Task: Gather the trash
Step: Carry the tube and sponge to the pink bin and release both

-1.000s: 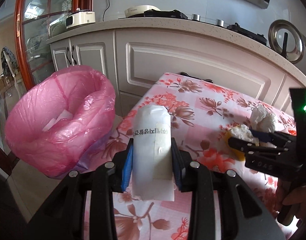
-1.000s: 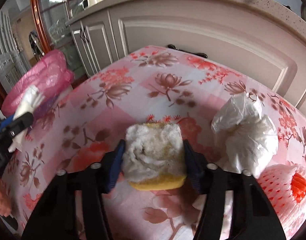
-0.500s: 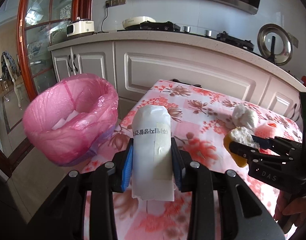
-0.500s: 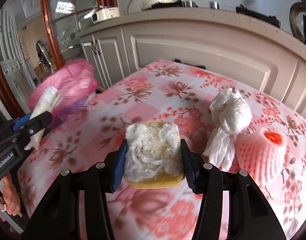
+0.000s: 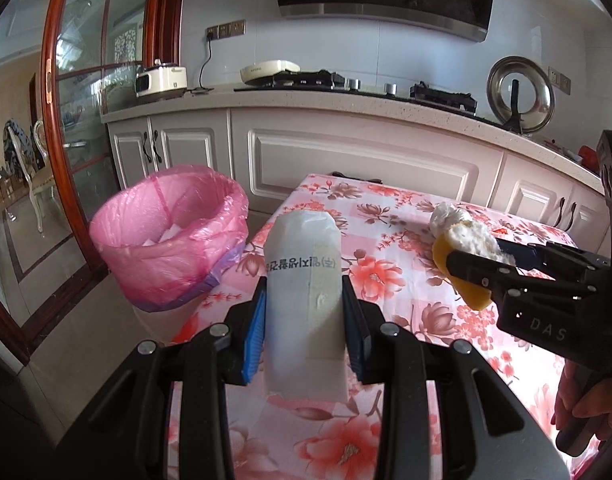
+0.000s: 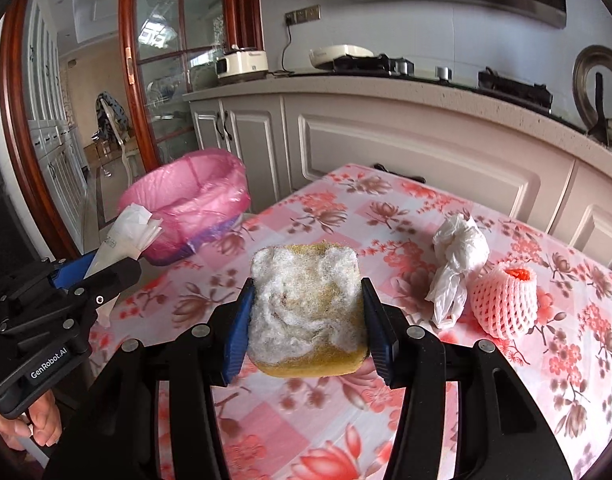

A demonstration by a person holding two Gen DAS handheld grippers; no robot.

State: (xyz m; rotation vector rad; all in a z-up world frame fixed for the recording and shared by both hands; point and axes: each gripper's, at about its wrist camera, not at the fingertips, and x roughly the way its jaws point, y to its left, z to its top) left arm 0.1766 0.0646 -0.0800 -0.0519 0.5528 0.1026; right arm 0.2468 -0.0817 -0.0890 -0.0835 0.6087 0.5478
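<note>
The left gripper (image 5: 303,316) clamps a white paper packet with printed characters (image 5: 303,280); the right gripper (image 6: 306,320), whose jaws have just been closing, pinches a worn yellow sponge with a grey-white scouring face (image 6: 306,312). Both hang above the floral-clothed counter (image 5: 386,240). The pink-lined trash bin (image 5: 169,236) stands off its left edge. Carry each piece fully over the rim before releasing, one at a time.

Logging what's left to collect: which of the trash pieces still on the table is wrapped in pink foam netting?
The foam-netted piece, showing orange at its top, nearest the table's right edge. The knotted white plastic bag beside it has no netting.
</note>
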